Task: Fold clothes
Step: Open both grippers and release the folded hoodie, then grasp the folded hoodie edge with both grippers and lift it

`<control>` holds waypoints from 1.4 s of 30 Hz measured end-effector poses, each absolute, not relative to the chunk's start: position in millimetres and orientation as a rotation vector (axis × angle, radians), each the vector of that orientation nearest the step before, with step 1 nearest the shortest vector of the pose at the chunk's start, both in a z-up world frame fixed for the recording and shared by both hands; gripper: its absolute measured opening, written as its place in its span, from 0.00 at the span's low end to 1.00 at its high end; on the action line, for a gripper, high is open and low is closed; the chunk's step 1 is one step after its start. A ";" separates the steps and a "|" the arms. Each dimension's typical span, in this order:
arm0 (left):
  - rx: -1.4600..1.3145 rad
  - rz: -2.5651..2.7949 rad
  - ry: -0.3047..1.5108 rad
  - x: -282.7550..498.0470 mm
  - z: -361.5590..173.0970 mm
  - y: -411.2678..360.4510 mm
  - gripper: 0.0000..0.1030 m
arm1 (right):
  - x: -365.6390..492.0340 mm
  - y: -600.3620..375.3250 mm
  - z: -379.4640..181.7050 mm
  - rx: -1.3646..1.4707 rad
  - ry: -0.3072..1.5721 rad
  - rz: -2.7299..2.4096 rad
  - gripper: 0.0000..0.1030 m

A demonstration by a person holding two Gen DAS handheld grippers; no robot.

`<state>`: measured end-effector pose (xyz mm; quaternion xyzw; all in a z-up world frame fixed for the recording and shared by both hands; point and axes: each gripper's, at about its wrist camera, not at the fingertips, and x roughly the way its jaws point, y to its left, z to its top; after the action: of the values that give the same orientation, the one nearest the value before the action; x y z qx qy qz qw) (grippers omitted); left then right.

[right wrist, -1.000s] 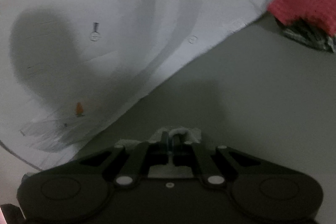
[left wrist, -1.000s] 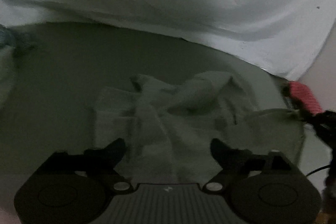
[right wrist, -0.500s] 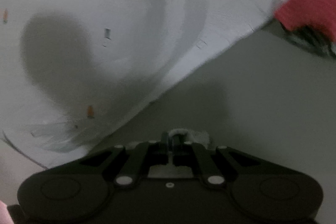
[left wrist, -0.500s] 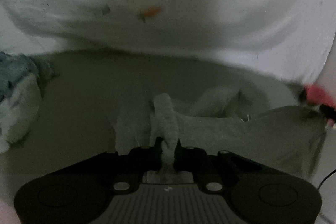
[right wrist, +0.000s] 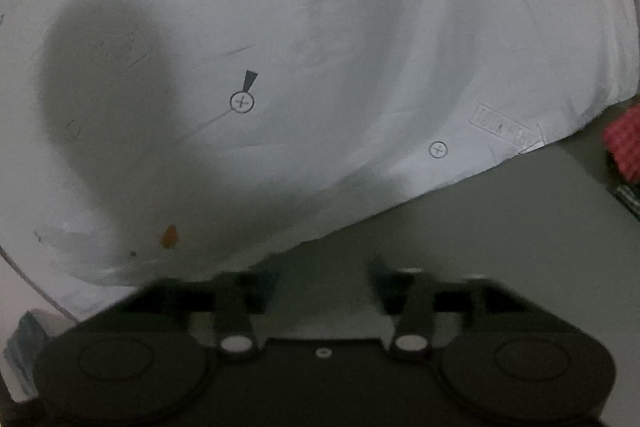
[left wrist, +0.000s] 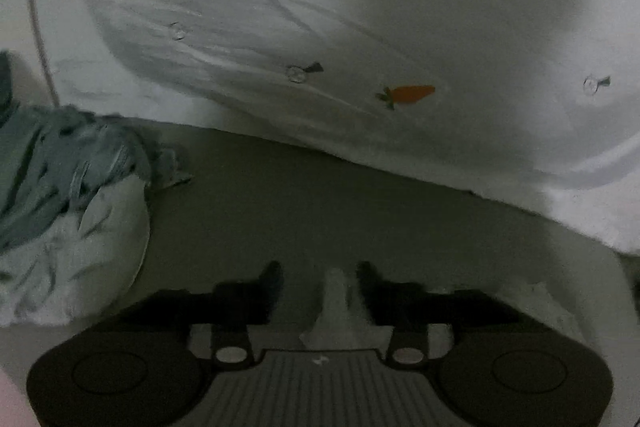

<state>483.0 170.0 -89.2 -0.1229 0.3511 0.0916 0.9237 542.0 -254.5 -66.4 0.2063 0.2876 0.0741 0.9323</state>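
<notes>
Low centre of the left view, the pale grey-green soft cloth garment pokes up between the opening left hand-held gripper, unpinched. Right hand-held gripper opening, empty. Limp and light; best taken at an edge.

Both grippers are matte black: the left gripper has a ribbed grey centre panel, the right gripper a plain one. Each shows two round discs and two silver pivot screws.

Crumpled clothes left of sheet
</notes>
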 end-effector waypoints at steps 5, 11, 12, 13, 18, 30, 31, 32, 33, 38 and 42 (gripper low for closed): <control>-0.226 0.166 0.830 447.7 -117.3 163.6 0.72 | 504.5 -255.7 -116.5 0.400 0.753 0.085 0.67; -0.232 0.135 0.970 436.3 -149.2 151.5 0.86 | 467.3 -244.0 -163.2 0.407 0.902 0.091 0.95; -0.231 0.128 0.989 437.5 -153.0 149.6 0.86 | 467.4 -241.7 -166.8 0.421 0.918 0.110 0.98; -0.226 0.125 1.004 440.1 -156.2 147.8 0.86 | 468.4 -238.2 -169.7 0.425 0.931 0.132 0.99; -0.205 0.133 1.016 453.4 -164.0 146.6 0.90 | 480.3 -217.8 -174.2 0.317 0.934 0.212 1.00; -0.343 0.080 1.055 478.6 -179.1 167.1 0.96 | 542.8 -238.3 -198.9 0.280 0.960 0.177 1.00; -0.373 0.071 1.061 479.9 -181.6 171.0 0.97 | 548.5 -241.2 -203.1 0.290 0.970 0.172 1.00; -0.404 0.063 1.067 481.2 -184.1 175.0 0.97 | 553.8 -243.9 -207.2 0.304 0.981 0.175 1.00; -0.432 0.056 1.069 482.1 -186.4 178.8 0.99 | 557.6 -245.9 -210.4 0.318 0.988 0.183 1.00; -0.467 0.035 1.048 483.3 -188.4 184.9 1.00 | 570.5 -243.5 -212.5 0.283 0.977 0.251 1.00; -0.446 0.024 1.048 484.2 -187.8 181.3 1.00 | 577.9 -240.6 -214.8 0.338 0.971 0.306 1.00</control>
<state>484.2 181.3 -187.8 -0.2111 0.4960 0.0112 0.8422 577.9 -240.6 -214.8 0.1611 0.4625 0.1460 0.8596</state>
